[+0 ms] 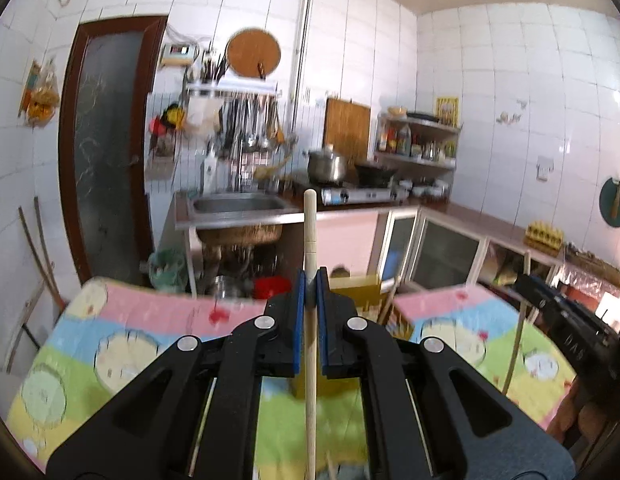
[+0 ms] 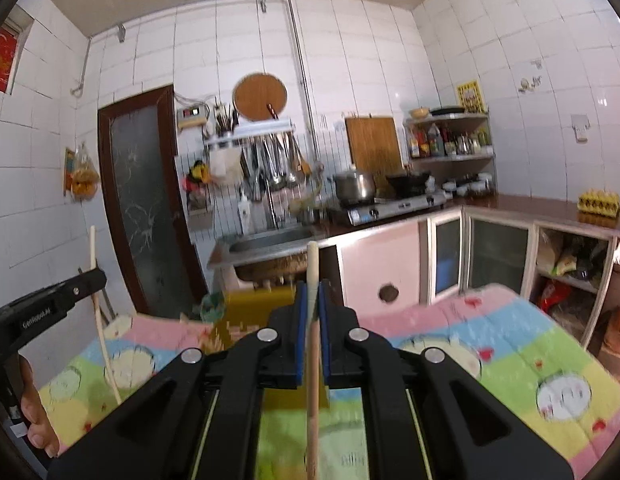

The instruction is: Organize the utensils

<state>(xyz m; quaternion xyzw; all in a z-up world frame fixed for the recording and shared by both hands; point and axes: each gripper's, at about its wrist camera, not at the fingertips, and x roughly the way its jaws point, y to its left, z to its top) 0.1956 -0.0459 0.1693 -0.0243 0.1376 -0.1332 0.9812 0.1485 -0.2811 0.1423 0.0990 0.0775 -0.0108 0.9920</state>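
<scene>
Left claw [image 1: 311, 284]: nearest the left wrist camera; blue pads clamped on a wooden chopstick [image 1: 310, 240], gripped part-way along its shaft.
Left chopstick position: upright between the pads, blunt end above the claw, thin end running down out of view. In the right wrist view it shows at far left, held clear above the cloth.
Person's hand [image 2: 34, 412]: visible at the left edge of the right wrist view, fingers wrapped round the left claw's handle.
Worktop [image 1: 122, 340]: covered by a pastel cartoon-print cloth; lies below both claws.
Yellow box [image 2: 254, 308]: stands on the worktop ahead of the claws; likely the holder for the utensils, though its opening is blurred.
Right claw [image 2: 313, 300]: pads closed on a second chopstick [image 2: 312, 264], likewise upright, top end above the pads.
Handling, judged: light, stiff, slender wood; smooth and round, so it may roll or pivot between flat pads. Hold near mid-shaft, square to the pads.
Risk, judged: a tilted stick could miss the box opening; align before lowering.
Background: sink, stove with pot, hanging ladles; well apart from the worktop.
</scene>
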